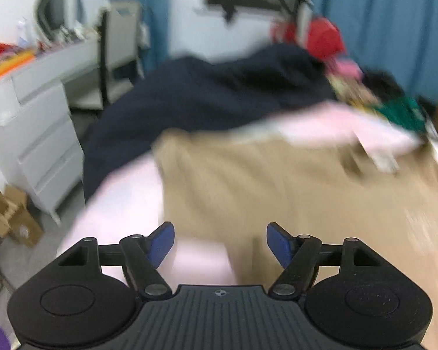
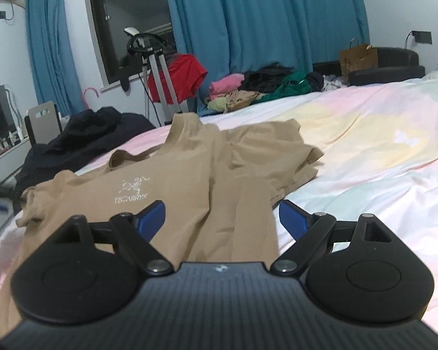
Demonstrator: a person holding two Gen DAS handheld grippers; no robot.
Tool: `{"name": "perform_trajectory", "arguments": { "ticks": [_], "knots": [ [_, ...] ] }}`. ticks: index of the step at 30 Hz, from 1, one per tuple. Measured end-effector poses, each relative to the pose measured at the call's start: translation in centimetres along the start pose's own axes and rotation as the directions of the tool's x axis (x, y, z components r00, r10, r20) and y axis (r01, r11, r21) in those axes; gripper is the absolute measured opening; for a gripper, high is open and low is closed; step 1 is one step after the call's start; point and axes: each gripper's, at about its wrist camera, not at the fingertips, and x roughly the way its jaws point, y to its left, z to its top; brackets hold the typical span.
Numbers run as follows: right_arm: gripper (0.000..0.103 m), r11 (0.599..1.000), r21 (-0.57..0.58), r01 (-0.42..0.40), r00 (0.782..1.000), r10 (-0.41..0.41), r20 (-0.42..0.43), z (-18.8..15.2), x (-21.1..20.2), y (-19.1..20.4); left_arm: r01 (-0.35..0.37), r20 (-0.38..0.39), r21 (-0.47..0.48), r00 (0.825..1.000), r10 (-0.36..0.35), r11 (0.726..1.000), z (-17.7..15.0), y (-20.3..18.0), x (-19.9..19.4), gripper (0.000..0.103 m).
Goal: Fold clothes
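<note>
The tan shirt (image 2: 172,186) lies spread on the bed (image 2: 365,157), front side up, with a pale printed logo (image 2: 133,189) on the chest. Its neck end points away from the right camera, and one sleeve (image 2: 280,151) is bunched in loose folds at the far right edge of the cloth. The lower part of the shirt runs under the right tool (image 2: 222,218), whose blue-padded jaws stand wide apart and hold nothing; whether they touch the fabric cannot be told.

The left view is badly blurred. There the left tool (image 1: 220,243) is also spread open and empty, over the shirt (image 1: 292,189) where it meets the pink sheet (image 1: 125,201). A dark garment (image 1: 207,96) is heaped at the far side of the bed, beyond the shirt.

Behind the bed, in the right view, a pile of clothes (image 2: 260,87) in pink, black and green sits against the blue curtains (image 2: 262,17). A red garment (image 2: 184,75) hangs on a stand (image 2: 157,75) near the window (image 2: 131,20). A brown paper bag (image 2: 357,58) stands on a dark seat (image 2: 394,64) at the far right. The left view shows a grey drawer counter (image 1: 43,122) along the wall and a cardboard box (image 1: 11,218) on the floor beside it.
</note>
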Motion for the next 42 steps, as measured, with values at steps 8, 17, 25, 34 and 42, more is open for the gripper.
{"name": "perform_trajectory", "arguments": {
  "ticks": [8,17,25,34,42],
  "knots": [
    [0.086,1.0,0.011,0.022,0.999,-0.023,0.03,0.2,-3.7,-0.5,0.154,-0.339,-0.02,0.928,-0.152,0.988,-8.8,-1.6,-8.7,0.066],
    [0.086,0.999,0.021,0.045,0.998,-0.045,0.035,0.3,-7.0,-1.0,0.118,-0.484,0.014,0.87,-0.097,0.993,-14.6,-3.7,-13.0,0.04],
    [0.086,0.999,0.031,0.024,0.999,-0.025,0.032,0.2,-7.5,-1.3,0.091,-0.555,0.077,0.831,-0.034,0.993,-16.7,-5.0,-14.2,0.045],
    [0.086,0.997,0.071,0.014,1.0,-0.015,0.008,0.1,-6.8,-2.0,0.073,-0.628,0.159,0.777,0.044,0.985,-18.8,-6.4,-15.3,0.049],
    [0.086,0.993,0.115,0.013,1.0,-0.014,0.001,0.1,-6.8,-2.7,0.12,-0.636,0.277,0.767,0.088,0.953,-17.9,-7.5,-17.7,0.004]
  ]
}}
